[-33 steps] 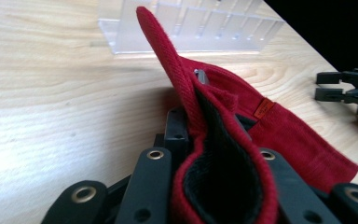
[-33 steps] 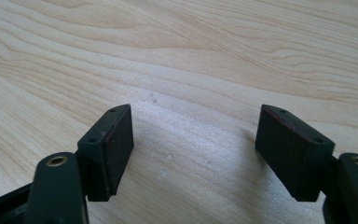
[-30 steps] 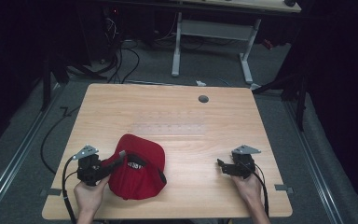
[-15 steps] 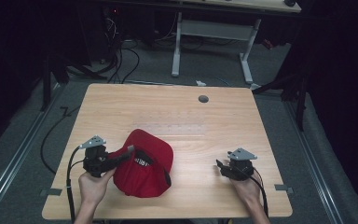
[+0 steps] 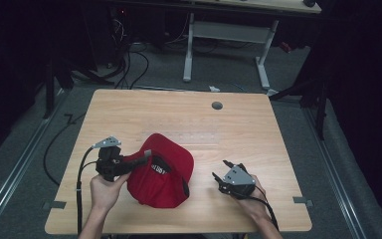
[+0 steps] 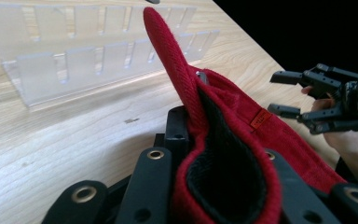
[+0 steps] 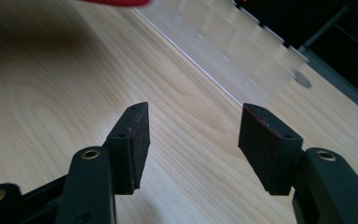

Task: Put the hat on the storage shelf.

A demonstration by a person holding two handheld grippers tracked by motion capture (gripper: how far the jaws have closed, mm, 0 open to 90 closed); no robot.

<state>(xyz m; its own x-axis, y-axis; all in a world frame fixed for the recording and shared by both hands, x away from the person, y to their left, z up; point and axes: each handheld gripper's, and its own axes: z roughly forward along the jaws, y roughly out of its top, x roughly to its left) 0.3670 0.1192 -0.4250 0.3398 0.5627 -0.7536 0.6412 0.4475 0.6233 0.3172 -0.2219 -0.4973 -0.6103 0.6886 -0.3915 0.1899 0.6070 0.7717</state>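
A red cap (image 5: 161, 174) with a black lining lies at the front left of the wooden table (image 5: 268, 139). My left gripper (image 5: 142, 158) is shut on the cap's edge and holds that side raised. In the left gripper view the red fabric (image 6: 223, 130) is folded between the jaws and stands up ahead of them. My right gripper (image 5: 220, 169) hovers just right of the cap, pointing at it. It is open with nothing between its fingers (image 7: 135, 140), and its jaws have just been closing. It also appears in the left gripper view as the far gripper (image 6: 277, 93).
A clear plastic rack (image 6: 74, 60) with slots lies flat on the middle of the table, beyond the cap. A round cable hole (image 5: 217, 105) sits near the far edge. Black cables trail off the table's left side. A desk frame stands on the floor behind.
The left gripper has lifted the cap's edge and carried it forward and to the right. The right gripper has moved left toward the cap, and its jaws stand narrower.
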